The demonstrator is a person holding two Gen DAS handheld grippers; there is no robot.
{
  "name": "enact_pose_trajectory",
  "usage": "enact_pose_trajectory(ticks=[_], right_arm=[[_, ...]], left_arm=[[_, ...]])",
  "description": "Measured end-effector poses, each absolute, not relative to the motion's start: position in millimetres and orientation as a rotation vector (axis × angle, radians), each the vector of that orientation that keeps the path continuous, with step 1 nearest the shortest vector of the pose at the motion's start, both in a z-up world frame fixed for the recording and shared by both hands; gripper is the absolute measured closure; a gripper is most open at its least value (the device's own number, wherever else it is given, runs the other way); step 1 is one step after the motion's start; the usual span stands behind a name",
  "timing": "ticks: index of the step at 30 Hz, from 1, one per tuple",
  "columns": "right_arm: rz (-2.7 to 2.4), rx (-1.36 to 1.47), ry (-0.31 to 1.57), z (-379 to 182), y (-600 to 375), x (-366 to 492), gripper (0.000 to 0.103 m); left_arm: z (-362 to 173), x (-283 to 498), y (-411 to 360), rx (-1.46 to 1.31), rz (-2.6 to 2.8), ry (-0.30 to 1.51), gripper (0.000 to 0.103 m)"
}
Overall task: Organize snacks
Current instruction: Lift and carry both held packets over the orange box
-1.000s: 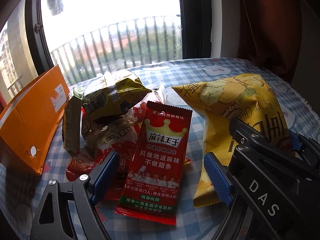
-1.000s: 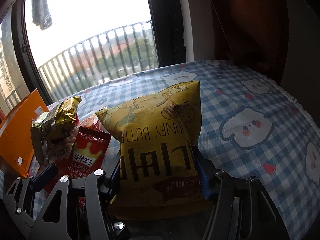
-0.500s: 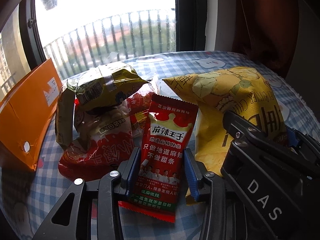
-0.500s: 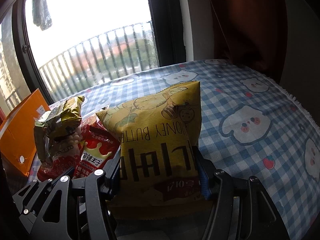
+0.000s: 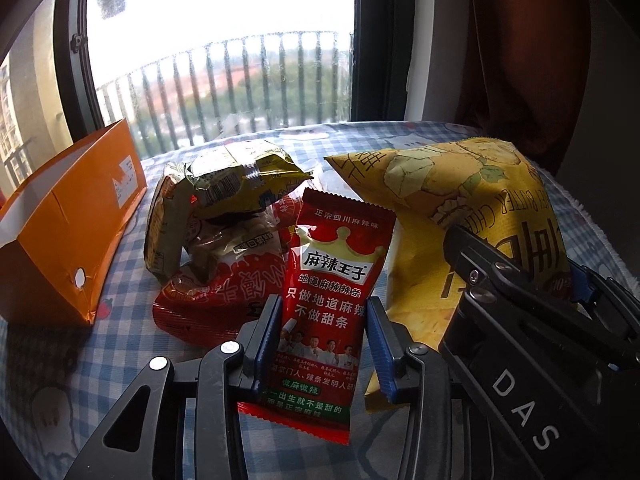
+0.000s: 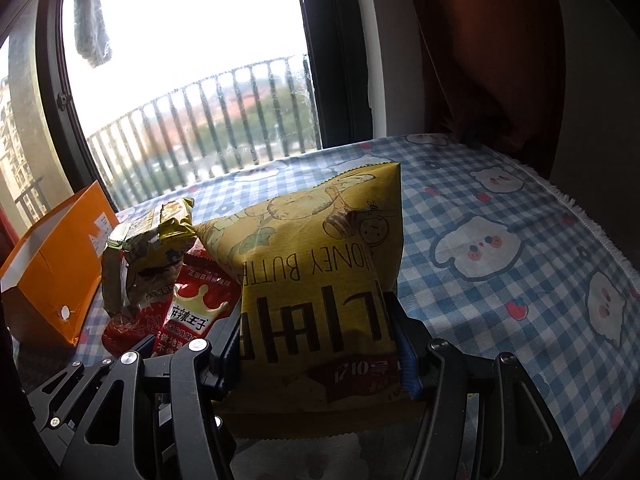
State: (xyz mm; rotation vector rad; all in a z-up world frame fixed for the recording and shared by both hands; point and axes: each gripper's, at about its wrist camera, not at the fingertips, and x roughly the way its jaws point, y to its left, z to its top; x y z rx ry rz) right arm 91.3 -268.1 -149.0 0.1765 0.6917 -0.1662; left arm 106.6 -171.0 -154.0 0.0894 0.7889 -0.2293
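A: Table by a tall window with balcony railing outside; blue-checked tablecloth (image 6: 500, 208) with bear prints. Orange paper bag (image 5: 68, 232) lies at the left edge, mouth open.

B: Biggest item?

A: Yellow honey-butter chip bag (image 6: 320, 272), to the right of the snack pile. Puffed, light, crinkly film, contents brittle. The right gripper (image 6: 316, 344) has its jaws about half spread and pressed on both side edges of the bag's lower half. Good spot: it pinches air and seam, not chips. A hard squeeze would crush them or let the film slip.

B: Next down?

A: A heap of a red bag (image 5: 224, 296) with an olive-yellow packet (image 5: 240, 184) on top, between the orange bag and the chips, untouched. Then the small red spicy-strip packet (image 5: 332, 300), flat, floppy, glossy. The left gripper (image 5: 320, 344) is narrowed onto its long edges below the middle; the top half stands free and may flop.

B: Change from a second ago?

A: Then the left jaws stood wide either side of the red packet as it lay on the cloth. They've just been closing, and now clamp it. Both packets seem a bit raised. The right grip is unchanged.
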Motion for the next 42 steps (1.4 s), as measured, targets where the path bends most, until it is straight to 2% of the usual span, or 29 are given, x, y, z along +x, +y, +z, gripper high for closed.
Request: enact_pose_trajectory(ticks=[20,42], right_arm=[[-0.124,0.125,0.579,-86,-217,51,0.039],[-0.018,0.026,0.473,-21,-145,72,0.039]], left_arm=[[-95,68,-116,0.009,-0.209,0.671,0.061],[-35,77,-49,-0.041,-0.130,0.547,0.061]])
